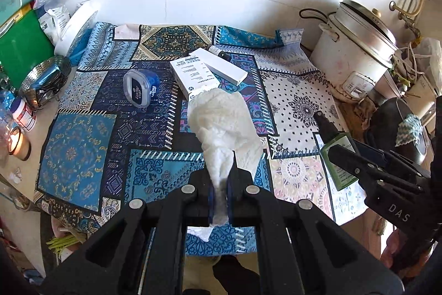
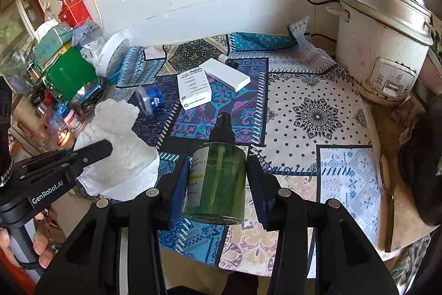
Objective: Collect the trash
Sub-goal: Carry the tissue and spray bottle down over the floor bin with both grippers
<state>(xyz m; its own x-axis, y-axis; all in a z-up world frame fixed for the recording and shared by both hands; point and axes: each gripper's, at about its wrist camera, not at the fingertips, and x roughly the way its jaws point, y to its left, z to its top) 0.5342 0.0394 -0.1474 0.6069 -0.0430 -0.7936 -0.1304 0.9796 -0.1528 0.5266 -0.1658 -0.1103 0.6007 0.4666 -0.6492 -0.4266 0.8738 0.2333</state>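
My left gripper [image 1: 221,179] is shut on a crumpled white paper towel [image 1: 221,118], which hangs lifted above the patterned cloth [image 1: 83,151]. The towel [image 2: 121,156] and left gripper [image 2: 106,147] also show at the left of the right wrist view. My right gripper [image 2: 216,170] is shut on a green spray bottle [image 2: 218,184] with a black nozzle, held off the table. In the left wrist view that bottle [image 1: 335,148] sits in the right gripper [image 1: 345,159] at the right. On the cloth lie two white boxes [image 1: 193,73] [image 1: 223,65], a blue lidded tub [image 1: 142,89] and a small dark bottle [image 1: 219,51].
A white rice cooker [image 1: 356,46] stands at the back right with its cord along the wall. The left edge holds a lit candle [image 1: 16,143], a steel strainer basket [image 1: 41,79], jars and green and red boxes [image 1: 22,46]. A person's hand [image 2: 38,248] grips the left handle.
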